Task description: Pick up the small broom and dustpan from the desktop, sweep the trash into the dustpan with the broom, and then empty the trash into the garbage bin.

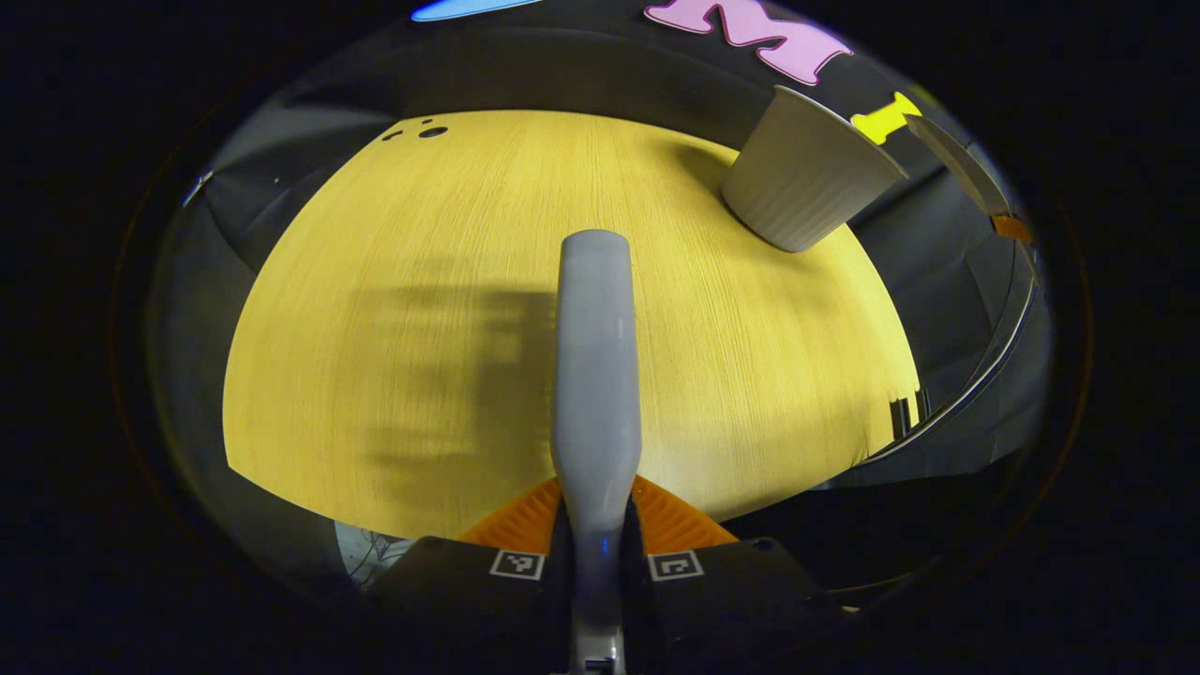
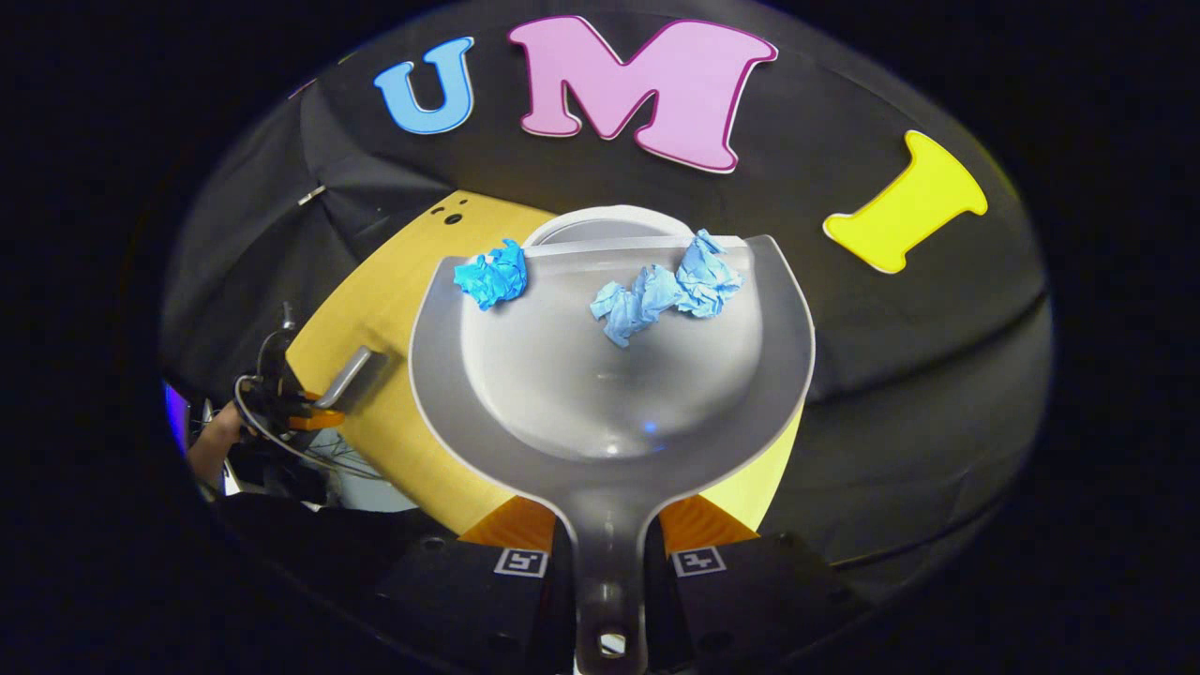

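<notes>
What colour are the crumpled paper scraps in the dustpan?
Blue paper scraps, clearest in the right gripper view.

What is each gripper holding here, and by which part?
Left gripper: broom, by its handle. Right gripper: dustpan, by its handle, blue paper wads in it.

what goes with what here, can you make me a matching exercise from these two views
Things:
1. dustpan
2. crumpled blue paper
3. garbage bin
4. broom handle

States:
a. standing on the desktop
b. clamped in the left claw
c. lying at the dustpan's front lip
d. held by its handle in the right claw

Pairs: 1-d, 2-c, 3-a, 4-b
</notes>
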The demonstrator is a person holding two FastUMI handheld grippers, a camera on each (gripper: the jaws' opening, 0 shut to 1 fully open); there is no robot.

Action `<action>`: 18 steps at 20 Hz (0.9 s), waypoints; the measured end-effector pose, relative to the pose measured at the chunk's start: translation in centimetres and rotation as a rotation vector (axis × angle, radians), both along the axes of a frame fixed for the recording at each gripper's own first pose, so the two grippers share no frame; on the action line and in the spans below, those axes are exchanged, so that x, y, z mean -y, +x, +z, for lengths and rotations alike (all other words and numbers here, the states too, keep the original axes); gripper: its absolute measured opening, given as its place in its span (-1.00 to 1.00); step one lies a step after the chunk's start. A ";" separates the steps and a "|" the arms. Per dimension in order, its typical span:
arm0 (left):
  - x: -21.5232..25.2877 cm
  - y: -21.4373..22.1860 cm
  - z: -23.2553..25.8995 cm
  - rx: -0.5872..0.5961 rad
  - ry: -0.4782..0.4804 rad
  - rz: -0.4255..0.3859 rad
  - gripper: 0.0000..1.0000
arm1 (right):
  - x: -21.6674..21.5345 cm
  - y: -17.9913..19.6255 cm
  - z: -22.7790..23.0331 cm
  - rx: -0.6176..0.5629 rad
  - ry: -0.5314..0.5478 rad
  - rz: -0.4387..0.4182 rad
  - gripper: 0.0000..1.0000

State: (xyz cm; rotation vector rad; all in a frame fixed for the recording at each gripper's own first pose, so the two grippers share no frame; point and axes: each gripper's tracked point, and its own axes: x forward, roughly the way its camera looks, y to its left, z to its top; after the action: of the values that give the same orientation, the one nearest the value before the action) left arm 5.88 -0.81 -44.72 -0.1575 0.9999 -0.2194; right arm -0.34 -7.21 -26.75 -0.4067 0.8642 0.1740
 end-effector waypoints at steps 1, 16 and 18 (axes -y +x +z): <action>-0.2 0.0 0.1 0.002 0.005 0.006 -0.48 | 0.1 0.1 -0.1 0.019 -0.022 0.000 -0.34; -0.1 0.0 2.4 0.022 0.016 0.165 -0.48 | 1.1 4.9 -0.8 0.260 -0.216 -0.039 -0.34; -0.2 0.1 2.5 0.022 0.008 0.176 -0.41 | 1.0 5.2 -1.0 0.290 -0.251 -0.037 -0.34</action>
State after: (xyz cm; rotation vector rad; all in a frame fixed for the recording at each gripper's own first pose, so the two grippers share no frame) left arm 5.98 -0.65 -42.21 -0.2346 0.9590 -0.0560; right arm 4.83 -8.25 -27.75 -0.6335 0.6077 -0.0288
